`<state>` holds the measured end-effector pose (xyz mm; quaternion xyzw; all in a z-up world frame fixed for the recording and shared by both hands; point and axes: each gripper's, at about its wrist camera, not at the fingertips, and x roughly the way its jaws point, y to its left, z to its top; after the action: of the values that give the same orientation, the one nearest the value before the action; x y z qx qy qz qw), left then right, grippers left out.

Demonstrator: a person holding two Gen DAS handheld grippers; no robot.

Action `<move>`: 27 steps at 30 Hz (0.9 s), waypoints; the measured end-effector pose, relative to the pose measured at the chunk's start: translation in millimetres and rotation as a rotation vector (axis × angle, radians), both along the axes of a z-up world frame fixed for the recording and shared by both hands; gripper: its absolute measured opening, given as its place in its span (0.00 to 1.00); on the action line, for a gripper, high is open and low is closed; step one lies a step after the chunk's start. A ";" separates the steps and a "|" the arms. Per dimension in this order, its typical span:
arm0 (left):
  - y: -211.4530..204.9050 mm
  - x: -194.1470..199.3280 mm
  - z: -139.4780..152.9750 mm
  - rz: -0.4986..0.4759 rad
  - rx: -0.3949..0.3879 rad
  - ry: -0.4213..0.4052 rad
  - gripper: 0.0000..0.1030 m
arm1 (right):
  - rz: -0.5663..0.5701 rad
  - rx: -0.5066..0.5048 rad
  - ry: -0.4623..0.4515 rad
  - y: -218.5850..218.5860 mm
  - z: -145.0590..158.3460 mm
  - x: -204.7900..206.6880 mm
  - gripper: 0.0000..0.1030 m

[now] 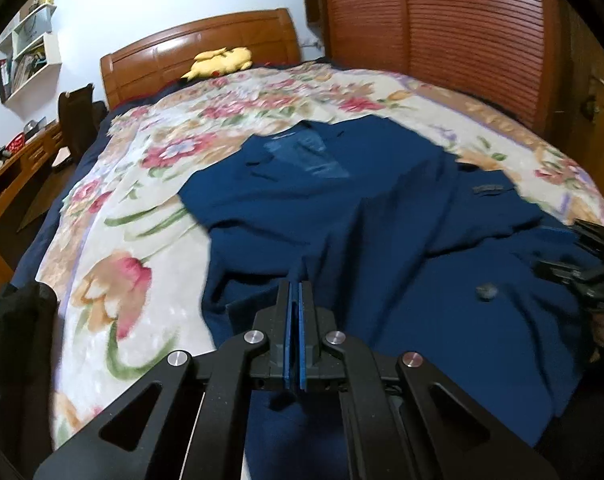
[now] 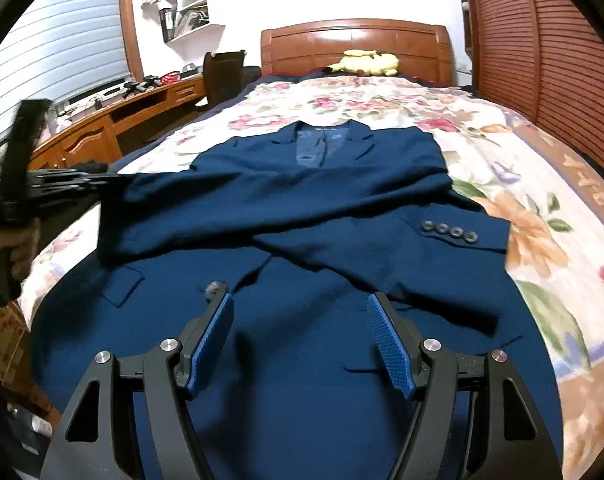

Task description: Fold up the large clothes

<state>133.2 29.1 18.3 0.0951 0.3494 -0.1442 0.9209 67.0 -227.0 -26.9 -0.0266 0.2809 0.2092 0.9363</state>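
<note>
- Here, a navy jacket [image 2: 302,200] lies front-up in the middle of a bed, on a floral blanket [image 2: 522,220], with its collar toward the wooden headboard [image 2: 354,40].
- Left tongs [image 2: 98,178]: at the jacket's left edge in the right wrist view, pressed together and pinching the end of one sleeve [image 2: 222,188]. The sleeve runs taut from the shoulder out to them. A hand [image 2: 10,252] grips the handle beyond the jacket's edge.
- In the left wrist view, the same tongs [image 1: 296,288] show their blue pads [image 1: 288,340] closed, with dark cloth rising to the tips.
- Right tongs [image 2: 301,300]: spread wide over the jacket's lower front, with nothing between the pads. Whether they touch the cloth cannot be told.
- Second sleeve [image 2: 382,248]: crossed over the jacket's chest, with its four-button cuff [image 2: 448,232] toward the jacket's right edge.
- Front button [image 2: 216,288]: on the jacket's lower front, just beside the left finger of the right tongs.
- Yellow plush toy [image 2: 366,62]: beyond the jacket's collar, against the headboard.
</note>
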 end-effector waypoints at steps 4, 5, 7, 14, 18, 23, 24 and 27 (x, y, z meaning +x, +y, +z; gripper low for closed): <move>-15.7 -28.3 0.6 -0.042 -0.030 -0.013 0.03 | -0.015 -0.022 -0.014 -10.7 1.4 -10.4 0.69; -19.7 -35.0 0.4 -0.052 -0.038 -0.015 0.03 | -0.018 -0.029 -0.014 -13.5 1.8 -13.0 0.69; -26.0 -47.7 -1.4 -0.064 -0.058 -0.019 0.03 | -0.025 -0.042 -0.019 -20.2 3.7 -19.3 0.69; -47.4 -87.5 -10.0 -0.118 -0.085 -0.029 0.03 | -0.051 -0.077 -0.036 -37.0 10.7 -34.4 0.69; -53.3 -104.7 -13.2 -0.129 -0.078 -0.036 0.03 | -0.053 -0.073 -0.043 -40.2 14.2 -38.8 0.69; -51.0 -116.9 -13.7 -0.100 -0.057 -0.059 0.03 | -0.034 -0.086 -0.047 -32.8 14.1 -40.6 0.69; -50.3 -119.1 -13.9 -0.089 -0.051 -0.067 0.03 | -0.029 -0.087 -0.047 -30.8 13.5 -40.4 0.69; -40.6 -121.3 -14.2 -0.066 -0.080 -0.058 0.19 | -0.011 -0.085 -0.046 -25.3 9.2 -37.9 0.69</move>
<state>11.9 -11.5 4.1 0.0736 0.3134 -0.1857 0.9284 29.1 -252.3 -17.7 -0.0694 0.2682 0.1911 0.9417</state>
